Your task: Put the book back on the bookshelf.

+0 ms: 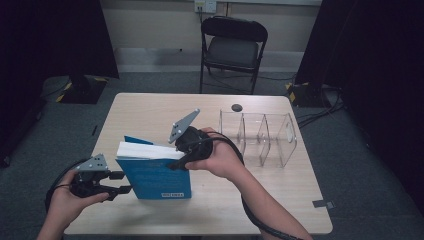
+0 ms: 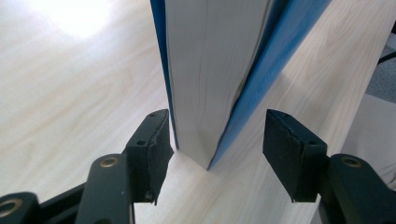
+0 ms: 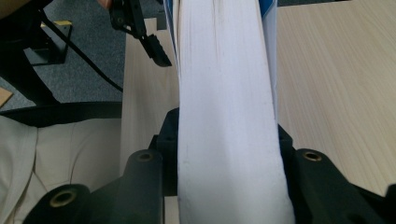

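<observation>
A thick blue book stands upright on the wooden table, white page block up. My right gripper comes down on its top right end and is shut on it. In the right gripper view the jaws press both sides of the pages. My left gripper sits low at the book's lower left corner. In the left gripper view its jaws straddle the book: the left pad is close against the blue cover, while the right pad stands clear of it.
A clear acrylic organizer with three compartments stands at the right back of the table. A small dark round object lies behind it. A black folding chair stands beyond the far edge.
</observation>
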### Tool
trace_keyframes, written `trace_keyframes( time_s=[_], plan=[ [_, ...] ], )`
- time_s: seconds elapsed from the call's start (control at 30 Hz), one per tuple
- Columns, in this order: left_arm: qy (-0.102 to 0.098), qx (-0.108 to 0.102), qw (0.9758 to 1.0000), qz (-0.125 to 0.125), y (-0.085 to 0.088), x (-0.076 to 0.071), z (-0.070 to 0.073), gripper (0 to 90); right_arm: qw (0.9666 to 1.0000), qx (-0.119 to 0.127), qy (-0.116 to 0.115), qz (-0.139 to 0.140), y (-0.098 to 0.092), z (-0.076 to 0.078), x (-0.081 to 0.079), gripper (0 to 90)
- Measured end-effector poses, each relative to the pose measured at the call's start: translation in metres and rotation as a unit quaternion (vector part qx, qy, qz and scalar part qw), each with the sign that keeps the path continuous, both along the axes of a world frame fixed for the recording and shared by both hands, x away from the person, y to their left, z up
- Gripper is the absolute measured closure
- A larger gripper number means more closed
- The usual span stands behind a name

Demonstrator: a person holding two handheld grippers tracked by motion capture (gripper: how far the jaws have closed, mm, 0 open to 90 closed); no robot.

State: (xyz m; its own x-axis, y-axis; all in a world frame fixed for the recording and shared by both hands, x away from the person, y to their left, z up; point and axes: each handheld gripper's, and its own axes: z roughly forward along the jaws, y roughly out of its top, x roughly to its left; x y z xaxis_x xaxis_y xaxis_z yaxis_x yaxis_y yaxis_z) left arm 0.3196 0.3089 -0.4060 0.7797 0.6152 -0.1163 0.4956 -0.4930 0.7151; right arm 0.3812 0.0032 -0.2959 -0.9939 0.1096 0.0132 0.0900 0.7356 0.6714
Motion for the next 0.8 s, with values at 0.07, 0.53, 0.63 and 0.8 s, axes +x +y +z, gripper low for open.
trace_keyframes(
  time_s=[0.07, 0.53, 0.63, 0.8],
  plan=[
    [0.010, 0.005, 0.9999, 0.002, 0.000, 0.001, -0.008, 41.9, 1.0000, -0.001, 0.001, -0.001, 0.000, 0.000, 0.000, 60.5],
    [0.035, 0.000, 0.9993, 0.015, 0.010, 0.006, -0.046, 41.7, 0.9999, -0.005, 0.009, -0.009, 0.004, 0.002, -0.002, 52.8],
    [0.034, 0.003, 0.9992, 0.022, 0.013, 0.005, -0.050, 41.2, 0.9999, -0.006, 0.007, -0.007, 0.005, 0.003, -0.003, 51.6],
    [0.037, 0.008, 0.9988, 0.031, 0.017, 0.004, -0.060, 41.2, 0.9998, -0.006, 0.011, -0.012, 0.008, 0.005, -0.002, 49.2]
  ],
)
